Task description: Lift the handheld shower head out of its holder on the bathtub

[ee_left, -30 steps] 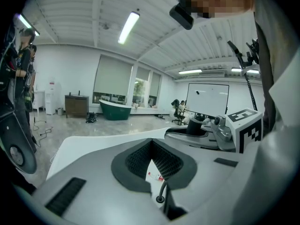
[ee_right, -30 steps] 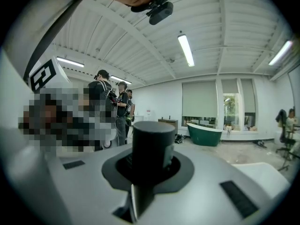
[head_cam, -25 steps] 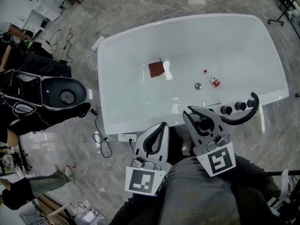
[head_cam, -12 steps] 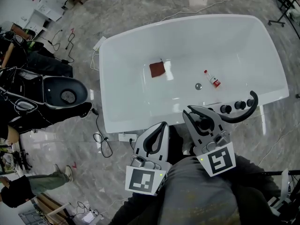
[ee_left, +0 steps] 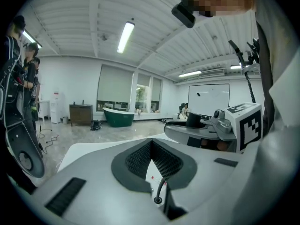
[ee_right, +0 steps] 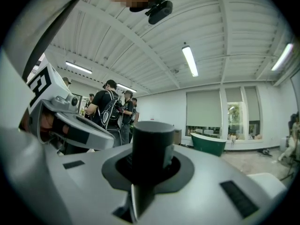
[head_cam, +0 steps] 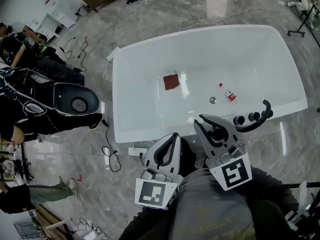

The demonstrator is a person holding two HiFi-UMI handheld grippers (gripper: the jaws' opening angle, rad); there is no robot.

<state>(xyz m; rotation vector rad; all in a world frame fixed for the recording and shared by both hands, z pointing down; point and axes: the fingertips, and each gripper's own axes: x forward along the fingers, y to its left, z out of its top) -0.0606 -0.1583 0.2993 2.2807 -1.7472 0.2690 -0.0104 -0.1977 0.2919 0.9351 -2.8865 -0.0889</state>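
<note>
**Right jaws clamped on the shower head, beside the tub rim**

The right gripper (head_cam: 214, 130), lower middle of the frame, has its jaws closed on the dark round shower head (ee_right: 152, 146). A black curved part runs from there to the knobs (head_cam: 239, 119) on the near rim of the bathtub (head_cam: 250, 54). I cannot tell if the head is free of its holder. The left gripper (head_cam: 167, 148) is just beside it, jaws together and empty. The risk, I think, is slipping: the body looks smooth and round, so a pull from the curved part could turn it in the jaws. It could then fall into the tub near the small bottle (head_cam: 227, 92).
</note>
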